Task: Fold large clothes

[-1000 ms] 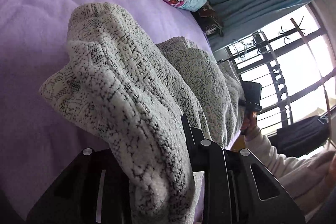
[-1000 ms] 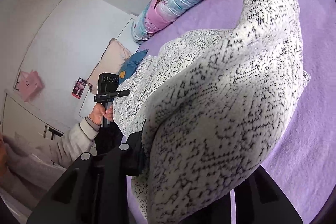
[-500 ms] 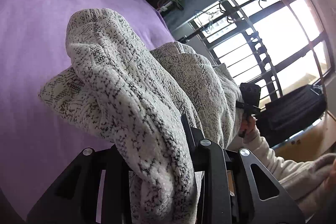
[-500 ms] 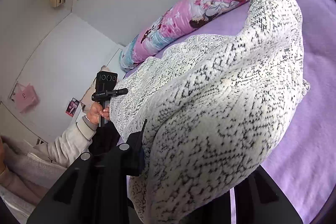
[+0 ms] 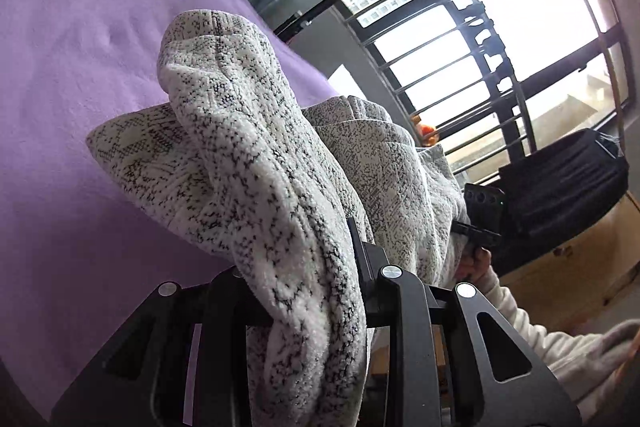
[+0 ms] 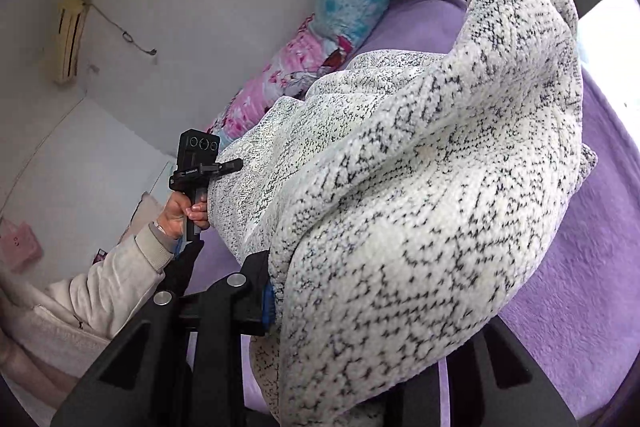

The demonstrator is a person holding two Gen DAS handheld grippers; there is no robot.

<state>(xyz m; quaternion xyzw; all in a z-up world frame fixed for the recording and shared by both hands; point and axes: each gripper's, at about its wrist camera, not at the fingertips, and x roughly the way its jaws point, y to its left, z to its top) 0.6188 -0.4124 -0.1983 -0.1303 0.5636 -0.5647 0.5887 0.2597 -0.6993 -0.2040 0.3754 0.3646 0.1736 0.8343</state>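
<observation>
Sweater (image 5: 256, 163) fabric, white with black flecks, hangs bunched between our 2 grippers above the purple bed (image 5: 80, 47). We see the left gripper (image 5: 316, 291) clamped on 1 thick fold, and the right gripper (image 6: 360, 307) clamped on another (image 6: 420, 187), near the pink pillow (image 6: 288, 75).

Purple bedspread (image 5: 100, 75) fills left half of left view, lower right of right view. Long pink cartoon pillow (image 6: 280, 83) with blue end along white wall, centre of right view. Yellowed air conditioner (image 6: 70, 41) upper left there, cord dangling beside it. Pink bag (image 6: 18, 245) at far left edge. Barred window (image 5: 500, 27), very bright, upper right of left view, hangers hooked on top bar. Black bag (image 5: 568, 183) at right below window, wooden cabinet (image 5: 580, 267) under it.
</observation>
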